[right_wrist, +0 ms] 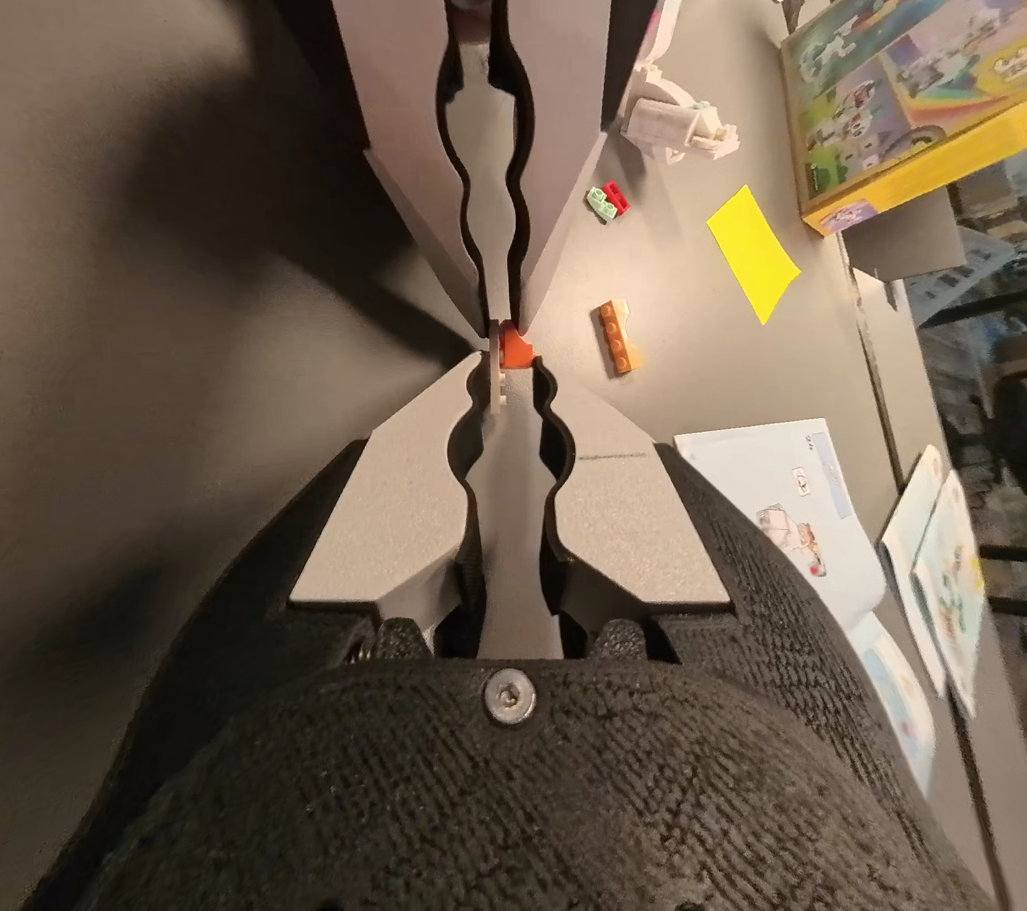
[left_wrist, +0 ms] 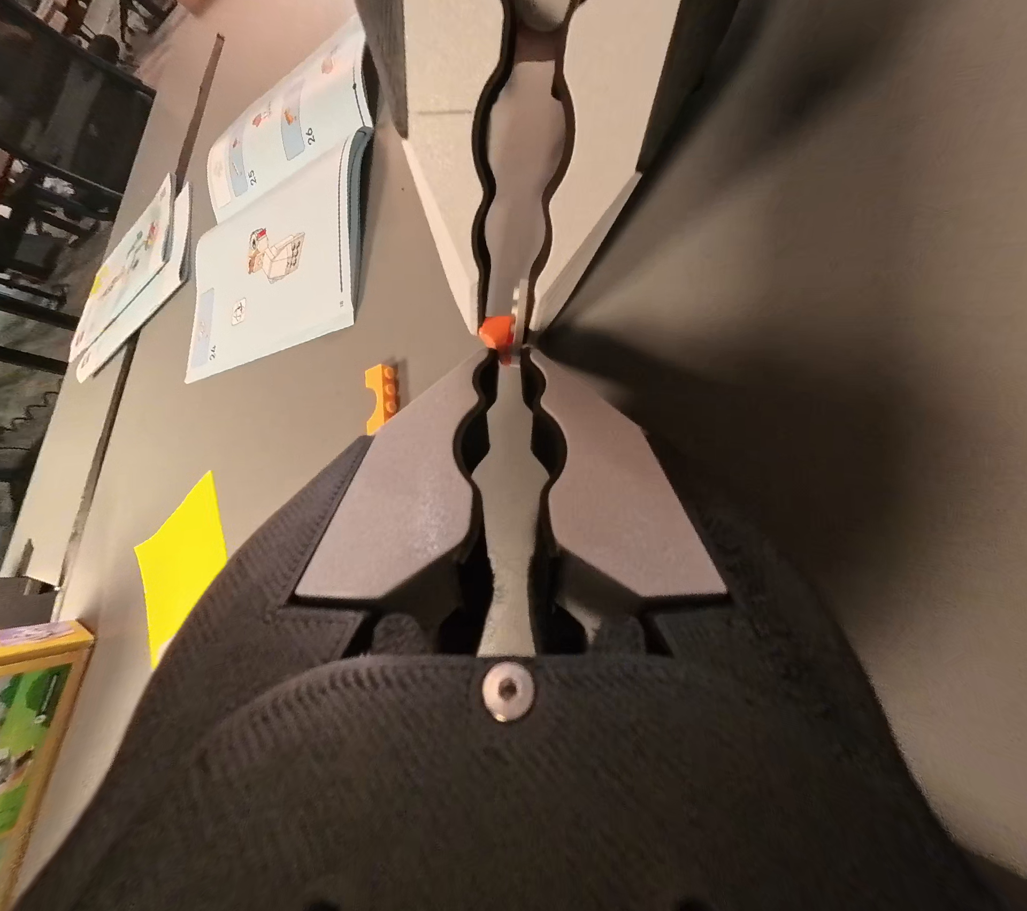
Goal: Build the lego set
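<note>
My two grippers meet tip to tip above the grey table. My left gripper (left_wrist: 503, 362) is shut on a small orange sloped piece (left_wrist: 496, 331). My right gripper (right_wrist: 507, 363) is shut on a thin white plate (right_wrist: 496, 384) that stands on edge, with the same orange piece (right_wrist: 516, 349) pressed against the plate's studded face. In the left wrist view the right gripper (left_wrist: 503, 320) comes in from the top with the plate (left_wrist: 521, 309) between its tips. In the right wrist view the left gripper (right_wrist: 504, 323) comes in from the top.
An orange arch brick (left_wrist: 383, 398) (right_wrist: 619, 339) lies on the table (right_wrist: 694, 373) close by. Also there: a yellow note (right_wrist: 753, 251), small green and red pieces (right_wrist: 608, 203), a white built model (right_wrist: 678, 117), the set's box (right_wrist: 911, 67), and open instruction booklets (left_wrist: 278, 239) (right_wrist: 778, 523). The grippers are tip to tip, or close to it.
</note>
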